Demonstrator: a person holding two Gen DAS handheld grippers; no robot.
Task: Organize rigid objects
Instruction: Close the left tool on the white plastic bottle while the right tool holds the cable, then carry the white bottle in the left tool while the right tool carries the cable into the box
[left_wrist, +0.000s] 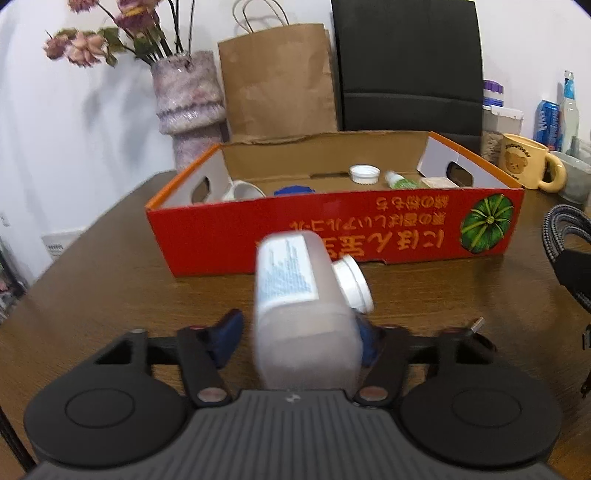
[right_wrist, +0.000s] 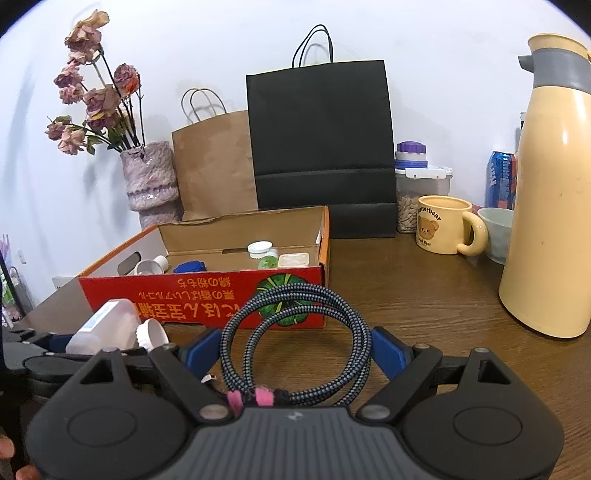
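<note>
I am working two grippers over a wooden table (right_wrist: 424, 314). The left gripper (left_wrist: 299, 332) has a frosted bottle (left_wrist: 295, 295) between its fingers. The bottle is tilted, with its white cap (left_wrist: 352, 288) out past the right finger. The left finger (left_wrist: 229, 339) shows a thin strip of table between itself and the bottle, and the right finger is mostly hidden behind the bottle. The picture is smeared there, so I cannot tell whether the pads really press on the bottle or only bracket it. The jaws stand fairly narrow, about as wide as the bottle.

Straight ahead of that gripper, just past the bottle, is the red box (left_wrist: 332, 236), open on top. It holds a few small things against its far wall, among them a white lid (left_wrist: 365, 173).

The right gripper (right_wrist: 295, 343) stands wide, its blue fingers (right_wrist: 388, 350) closed against both sides of a braided cable (right_wrist: 317, 397). The cable is coiled, and the loop stands up between the jaws in front of the box. The bottle (right_wrist: 107, 325) shows to this gripper's left. A mug (right_wrist: 443, 229) and a cream flask (right_wrist: 554, 203) stand well off ahead to the right.
</note>
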